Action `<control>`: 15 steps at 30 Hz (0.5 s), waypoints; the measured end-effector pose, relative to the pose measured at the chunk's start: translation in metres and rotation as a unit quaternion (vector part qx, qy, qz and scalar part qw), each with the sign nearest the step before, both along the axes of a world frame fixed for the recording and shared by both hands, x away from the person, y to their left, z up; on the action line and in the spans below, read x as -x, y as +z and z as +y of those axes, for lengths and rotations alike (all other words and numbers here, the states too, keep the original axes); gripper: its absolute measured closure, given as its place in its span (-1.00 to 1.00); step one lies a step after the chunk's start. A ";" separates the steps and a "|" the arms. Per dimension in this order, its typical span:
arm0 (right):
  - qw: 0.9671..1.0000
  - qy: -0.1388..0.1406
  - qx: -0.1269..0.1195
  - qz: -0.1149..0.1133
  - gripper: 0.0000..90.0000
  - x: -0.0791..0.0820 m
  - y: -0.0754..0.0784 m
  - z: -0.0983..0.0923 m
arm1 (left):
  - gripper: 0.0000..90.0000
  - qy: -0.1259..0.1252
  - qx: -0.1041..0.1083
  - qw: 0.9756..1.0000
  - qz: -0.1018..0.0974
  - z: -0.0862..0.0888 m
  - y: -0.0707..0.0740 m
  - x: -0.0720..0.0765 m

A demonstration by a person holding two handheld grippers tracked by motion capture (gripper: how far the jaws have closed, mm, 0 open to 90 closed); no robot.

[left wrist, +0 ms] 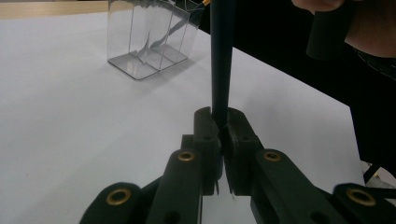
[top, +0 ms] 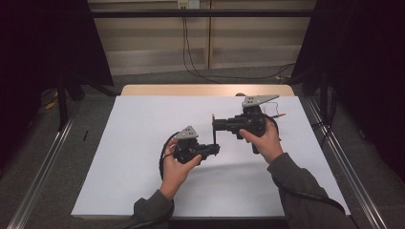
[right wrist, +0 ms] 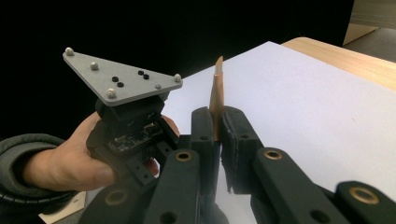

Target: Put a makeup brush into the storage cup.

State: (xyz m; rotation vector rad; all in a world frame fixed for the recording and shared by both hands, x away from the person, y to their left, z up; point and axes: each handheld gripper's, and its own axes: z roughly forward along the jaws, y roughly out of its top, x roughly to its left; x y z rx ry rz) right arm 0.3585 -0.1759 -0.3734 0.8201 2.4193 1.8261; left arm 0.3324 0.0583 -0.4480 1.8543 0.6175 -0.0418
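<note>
Presently, in the high view, the left hand (top: 176,169) sits nearest, just toward 7 o'clock of the sheet's (top: 143,157) middle. It carries the left gripper (top: 217,149), which points to 3 o'clock. In the left gripper view that tool (left wrist: 220,126) is clenched on the stick (left wrist: 221,60): both pads press the dark shaft, which rises toward 12 o'clock and leaves the frame.

Next out, the stick (top: 214,136) shows in the high view as a thin dark line at mid-sheet. It runs from 6 to 12 o'clock between the two tools, clear of the sheet.

Farther, toward 1 o'clock, the right hand (top: 265,140) holds the right gripper (top: 215,126), pointing to 9 o'clock. In the right gripper view this tool (right wrist: 215,126) is likewise clamped on the stick (right wrist: 216,84), whose tan pointed end stands above the pads. The left hand (right wrist: 65,163) appears there at 8 o'clock.

Farthest, in the left gripper view, a clear box (left wrist: 149,42) stands on the sheet at 11 o'clock, well apart from the jaws. Its contents cannot be made out.
</note>
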 end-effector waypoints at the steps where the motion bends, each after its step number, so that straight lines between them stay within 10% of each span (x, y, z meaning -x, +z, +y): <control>1: 1.000 0.000 -0.003 0.001 0.87 0.000 0.000 0.000 | 0.88 -0.001 0.000 1.000 0.003 0.000 0.000 0.000; 15: 1.000 0.001 -0.006 0.003 0.88 0.000 -0.002 0.002 | 0.88 -0.003 0.011 1.000 0.003 -0.004 0.001 0.000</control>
